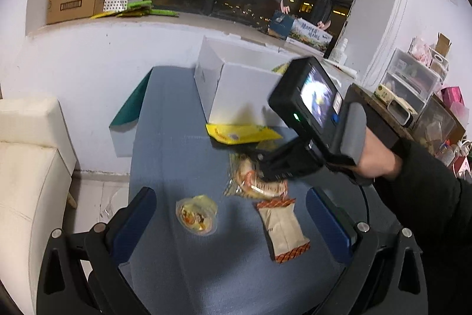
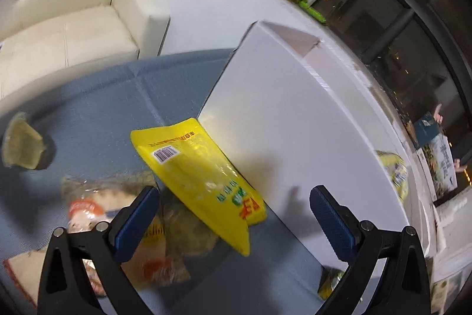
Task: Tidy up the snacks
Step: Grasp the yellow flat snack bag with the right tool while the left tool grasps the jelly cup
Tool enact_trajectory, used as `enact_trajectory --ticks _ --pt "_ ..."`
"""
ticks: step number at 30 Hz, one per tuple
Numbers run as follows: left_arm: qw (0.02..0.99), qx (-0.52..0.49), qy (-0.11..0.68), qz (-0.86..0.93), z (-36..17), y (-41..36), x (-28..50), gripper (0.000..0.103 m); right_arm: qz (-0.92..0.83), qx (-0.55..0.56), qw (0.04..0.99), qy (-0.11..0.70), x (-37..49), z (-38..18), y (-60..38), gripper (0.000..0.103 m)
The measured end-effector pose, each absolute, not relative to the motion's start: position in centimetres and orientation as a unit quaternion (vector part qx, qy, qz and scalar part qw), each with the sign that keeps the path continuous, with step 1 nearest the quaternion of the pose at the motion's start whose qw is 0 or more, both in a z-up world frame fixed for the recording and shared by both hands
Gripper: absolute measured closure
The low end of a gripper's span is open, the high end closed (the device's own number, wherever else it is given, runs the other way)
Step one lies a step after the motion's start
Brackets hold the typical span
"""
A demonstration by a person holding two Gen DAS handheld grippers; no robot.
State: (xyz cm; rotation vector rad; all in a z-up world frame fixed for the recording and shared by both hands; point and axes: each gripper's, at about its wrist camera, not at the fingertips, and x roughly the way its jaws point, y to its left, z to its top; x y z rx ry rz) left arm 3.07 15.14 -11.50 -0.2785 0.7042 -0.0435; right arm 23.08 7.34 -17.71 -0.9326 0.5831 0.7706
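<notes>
Yellow plastic snack pouch (image 2: 200,182) leans against the white cardboard box (image 2: 295,114) at the far edge of the blue cloth-covered table (image 1: 177,114). Right gripper (image 2: 234,219) is spread wide just short of it. Left gripper (image 1: 230,216) is also spread, hovering over a clear round snack cup (image 1: 197,214) and an orange-trimmed beige packet (image 1: 283,229). The blurry clear bag (image 1: 250,179) is probably pastry.

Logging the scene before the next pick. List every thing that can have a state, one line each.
White box: upright on the table, open at the top.
Yellow bag: lying flat, one end against the box.
Cup: sealed, on the table.
Orange-edged packet: flat, sealed.
Clear-wrapped pastry: on the table, under the right gripper.
Left gripper: open, empty.
Right gripper: open, empty.
</notes>
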Motion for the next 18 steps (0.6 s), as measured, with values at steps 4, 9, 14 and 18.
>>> enact_trajectory --ticks 4,9,14,18 --pt "0.923 -0.123 0.363 -0.026 -12.6 14.6 3.4 0.000 0.362 -0.436 0.769 0.295 23.7 -18.6 8.4 0.052" --pt "0.918 -0.112 0.380 -0.027 -13.7 14.1 3.8 0.000 0.365 -0.449 0.765 0.282 22.9 -18.8 7.7 0.065" --pt "0.913 -0.101 0.394 -0.021 -14.5 13.9 4.3 0.000 0.398 -0.354 0.793 0.294 22.6 -14.6 3.9 0.071" --pt "0.908 -0.069 0.413 -0.011 -15.2 13.6 5.2 0.000 0.430 -0.238 0.814 0.310 22.3 -10.4 -0.7 0.071"
